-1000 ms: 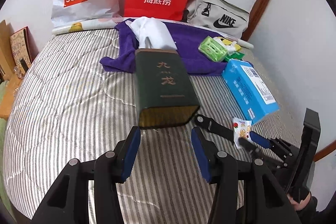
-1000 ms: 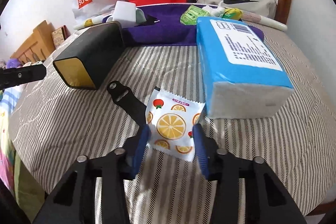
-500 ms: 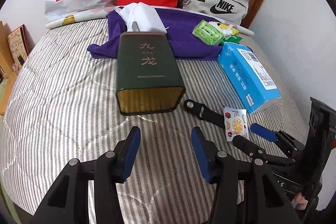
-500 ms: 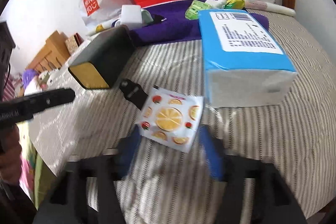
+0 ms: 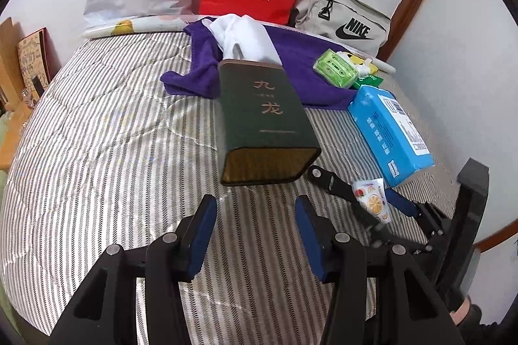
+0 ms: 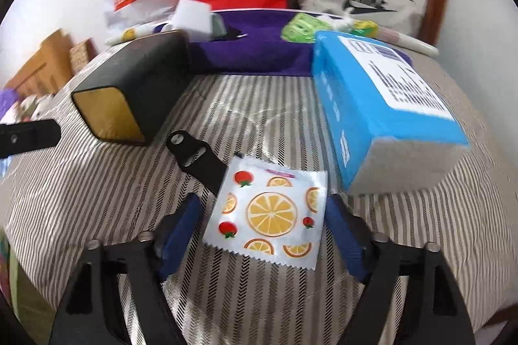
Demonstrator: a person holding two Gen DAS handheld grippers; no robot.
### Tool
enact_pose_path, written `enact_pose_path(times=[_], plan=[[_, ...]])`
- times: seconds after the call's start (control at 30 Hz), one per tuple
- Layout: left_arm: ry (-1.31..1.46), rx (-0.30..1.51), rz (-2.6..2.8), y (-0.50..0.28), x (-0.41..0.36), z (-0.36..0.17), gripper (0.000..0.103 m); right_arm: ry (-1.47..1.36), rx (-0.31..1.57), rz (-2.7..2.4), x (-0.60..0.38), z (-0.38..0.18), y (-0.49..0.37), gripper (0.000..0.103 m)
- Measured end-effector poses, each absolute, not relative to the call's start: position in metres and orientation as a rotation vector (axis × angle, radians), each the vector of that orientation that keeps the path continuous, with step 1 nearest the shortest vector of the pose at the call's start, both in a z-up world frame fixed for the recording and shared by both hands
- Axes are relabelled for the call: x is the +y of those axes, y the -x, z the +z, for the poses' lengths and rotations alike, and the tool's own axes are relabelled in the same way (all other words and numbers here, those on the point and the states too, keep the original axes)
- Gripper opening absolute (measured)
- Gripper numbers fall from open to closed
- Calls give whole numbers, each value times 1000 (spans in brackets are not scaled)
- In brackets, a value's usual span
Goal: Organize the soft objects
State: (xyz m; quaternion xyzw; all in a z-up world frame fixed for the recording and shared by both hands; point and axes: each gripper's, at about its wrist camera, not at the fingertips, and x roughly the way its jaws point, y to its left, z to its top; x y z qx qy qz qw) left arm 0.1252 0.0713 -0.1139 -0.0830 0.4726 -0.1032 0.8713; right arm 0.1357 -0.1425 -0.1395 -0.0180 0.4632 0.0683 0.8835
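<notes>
Striped bedding [image 6: 259, 118] covers the bed, and the little orange-print packet [image 6: 268, 215] lies flat on it between the spread fingers of the right gripper [image 6: 264, 228]. To pick it up well, I think both pads should come low and squeeze its side edges softly, so it does not slip. At ten o'clock from it sits the dark green box [image 6: 129, 92]; at two o'clock, the blue tissue pack [image 6: 382, 105]. Over by the green box, the left gripper [image 5: 255, 235] hangs level, fingers wide apart and holding nothing.

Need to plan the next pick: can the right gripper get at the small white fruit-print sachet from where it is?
Probably yes. The white fruit-print sachet lies flat between the right gripper's open jaws, nothing over it; only its far corner rests on the black strap.
</notes>
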Motion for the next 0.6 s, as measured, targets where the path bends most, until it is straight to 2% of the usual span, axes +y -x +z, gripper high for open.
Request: enact_pose_path(times=[0.13,0.27,0.5,0.6], plan=[[193,991,-217,-124,75,-116,48,49,959,171,-150,-138,-132,45],[180,997,-217,-121,71,-117,48,33,962,223,-156,-135,-124,41],[183,1026,-240,-126,52,-120,48,-29,967,322,-169,-127,-110,25],[171,1049,-246,-130,34,-125,48,-28,957,324,-182,-122,-102,23]])
